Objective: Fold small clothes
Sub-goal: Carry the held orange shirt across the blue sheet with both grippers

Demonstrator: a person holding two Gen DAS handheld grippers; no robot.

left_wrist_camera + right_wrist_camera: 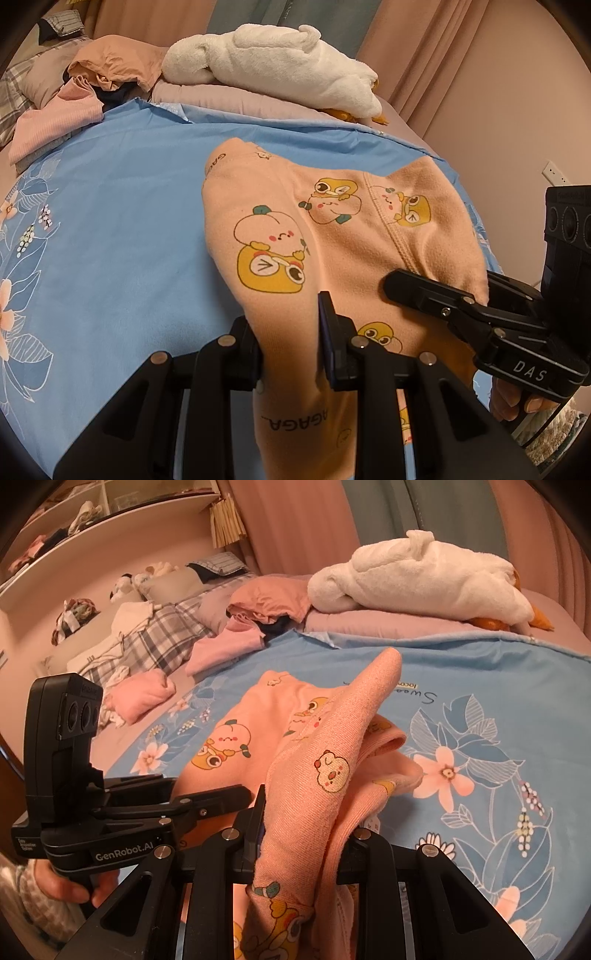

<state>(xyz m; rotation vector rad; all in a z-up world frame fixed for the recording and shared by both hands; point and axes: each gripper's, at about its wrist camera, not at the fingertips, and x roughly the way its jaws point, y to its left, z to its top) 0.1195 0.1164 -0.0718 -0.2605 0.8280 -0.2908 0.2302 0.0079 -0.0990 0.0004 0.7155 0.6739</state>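
A bed spread with a blue floral sheet [110,229] carries the work. On it lies the peach printed baby garment [332,229], partly flat on the sheet, with its near edge lifted towards the cameras. The left tongs [291,354] are nearly closed, pinching a fold of that garment between their pads; the right tongs [303,834] are likewise nearly closed on another bunched fold of it.

The step in hand looks like carrying the lifted edge over to make a fold. To do it well, both grips should travel together at even height, so the cloth stays taut between them and the far part keeps flat on the sheet, then lower before letting go.

The left wrist view shows the flat spread of the garment, its seam and cartoon print, and the right tool from the side. The right wrist view alone shows the raised flap standing up, a folded pink garment [144,698] at the bed's edge, a shelf [110,520] and the hand [70,886] holding the left tool. A white plush duck [273,70] shows in both.
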